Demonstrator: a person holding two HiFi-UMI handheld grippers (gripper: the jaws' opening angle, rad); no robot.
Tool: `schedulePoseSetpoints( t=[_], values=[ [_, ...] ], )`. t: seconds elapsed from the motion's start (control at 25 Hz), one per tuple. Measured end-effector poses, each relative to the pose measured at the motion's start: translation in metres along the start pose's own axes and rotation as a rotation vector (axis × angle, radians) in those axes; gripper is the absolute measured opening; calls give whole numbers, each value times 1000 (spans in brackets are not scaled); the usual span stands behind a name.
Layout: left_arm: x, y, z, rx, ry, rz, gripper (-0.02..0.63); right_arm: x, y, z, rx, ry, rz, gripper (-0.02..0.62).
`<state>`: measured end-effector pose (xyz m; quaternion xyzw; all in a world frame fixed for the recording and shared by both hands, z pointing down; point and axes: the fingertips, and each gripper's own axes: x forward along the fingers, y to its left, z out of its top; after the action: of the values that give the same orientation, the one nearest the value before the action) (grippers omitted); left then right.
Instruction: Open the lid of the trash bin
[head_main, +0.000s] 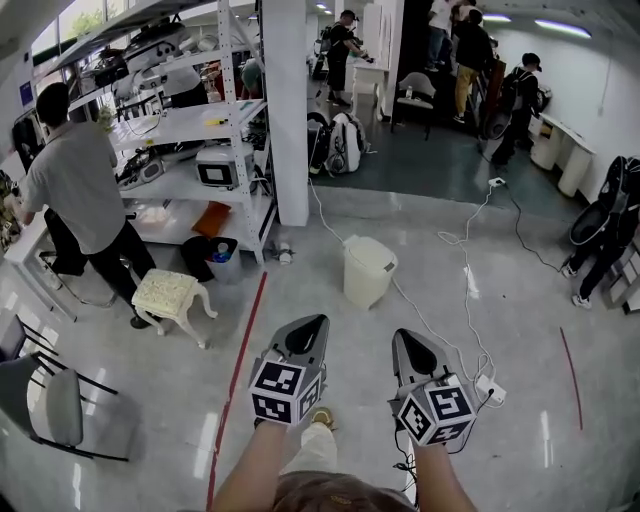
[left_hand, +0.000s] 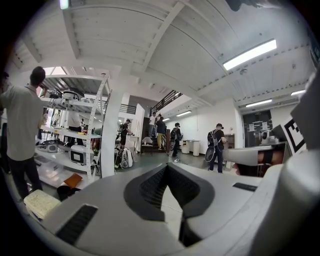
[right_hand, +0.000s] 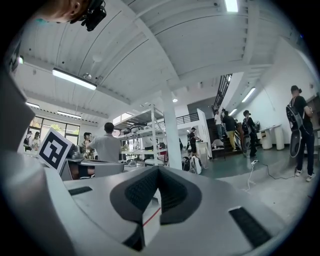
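The trash bin (head_main: 367, 270) is a cream plastic bin with its lid down, standing on the grey floor ahead of me in the head view. Both grippers are held low and near me, well short of the bin. My left gripper (head_main: 314, 324) points forward at the bin's lower left, its jaws together with nothing between them. My right gripper (head_main: 401, 337) sits just below and right of the bin, also shut and empty. In the left gripper view the jaws (left_hand: 167, 166) meet at the tip; in the right gripper view my right gripper (right_hand: 158, 169) likewise has its jaws closed.
A white column (head_main: 285, 110) and a metal shelf rack (head_main: 200, 150) stand behind the bin to the left. A person in a grey shirt (head_main: 75, 190), a cream stool (head_main: 170, 295) and a black chair (head_main: 55, 405) are at left. Cables and a power strip (head_main: 490, 390) lie right; a red tape line (head_main: 240, 370) crosses the floor.
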<state>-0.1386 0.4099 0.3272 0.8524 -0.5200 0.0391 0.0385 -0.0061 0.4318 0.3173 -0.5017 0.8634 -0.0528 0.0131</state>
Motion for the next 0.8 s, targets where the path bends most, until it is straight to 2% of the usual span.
schedulePoseSetpoints(
  t=[0.28, 0.8],
  values=[
    [45, 16, 5, 9, -1, -23, -8, 39, -26, -1, 13, 4, -9, 28],
    [142, 70, 27, 18, 5, -70, -8, 131, -75, 19, 19, -2, -50, 28]
  ],
)
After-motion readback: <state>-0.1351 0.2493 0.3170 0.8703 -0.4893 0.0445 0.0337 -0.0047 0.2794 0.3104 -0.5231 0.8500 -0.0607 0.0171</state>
